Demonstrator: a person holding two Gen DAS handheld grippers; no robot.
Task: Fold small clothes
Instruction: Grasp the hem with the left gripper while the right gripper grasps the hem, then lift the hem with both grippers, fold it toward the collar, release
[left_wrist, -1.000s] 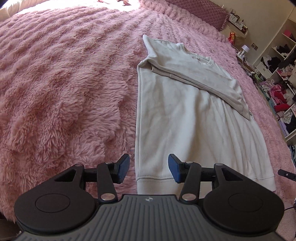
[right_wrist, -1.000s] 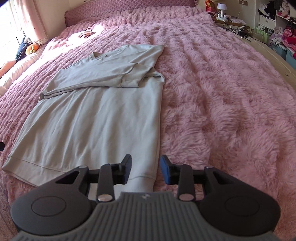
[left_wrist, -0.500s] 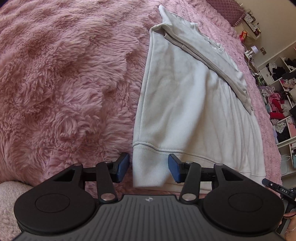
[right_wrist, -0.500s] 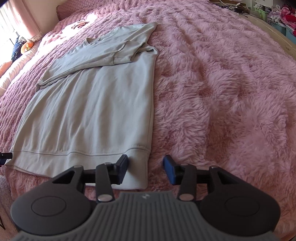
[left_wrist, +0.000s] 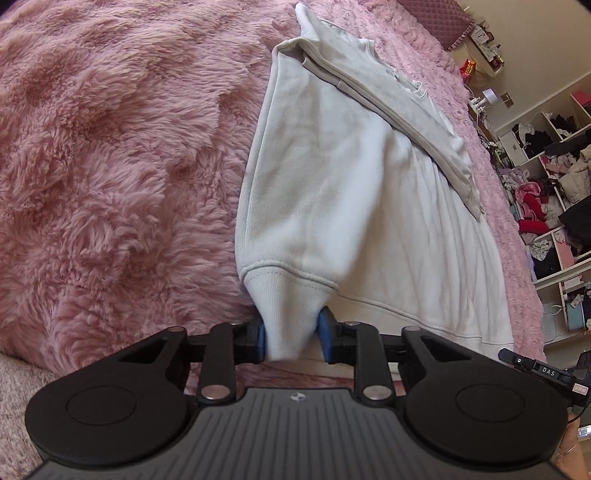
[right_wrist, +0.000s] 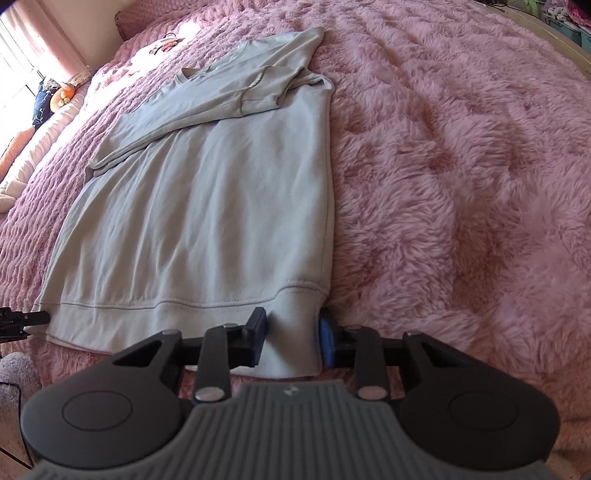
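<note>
Pink shaggy bedspread (right_wrist: 461, 166) fills a cluttered bedroom, where a pale sweatshirt (right_wrist: 207, 206) lies flat, sleeves folded across its chest. Both tongs are closing on its ribbed hem: the left gripper (left_wrist: 292, 338) bunches one bottom corner between its pads, the right gripper (right_wrist: 291, 341) pinches the other. Soft, light and limp, the fabric should lift best by these corners. Only "DAS" is readable, on the black device (left_wrist: 543, 367) at the left view's edge.

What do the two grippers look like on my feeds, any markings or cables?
Both match: the left gripper and right gripper are matte black, with blue pads, silver pivot screws, round side housings and a ribbed grey body with a small emblem. The other gripper's tip reads "DAS". A thin cable shows bottom left.
</note>
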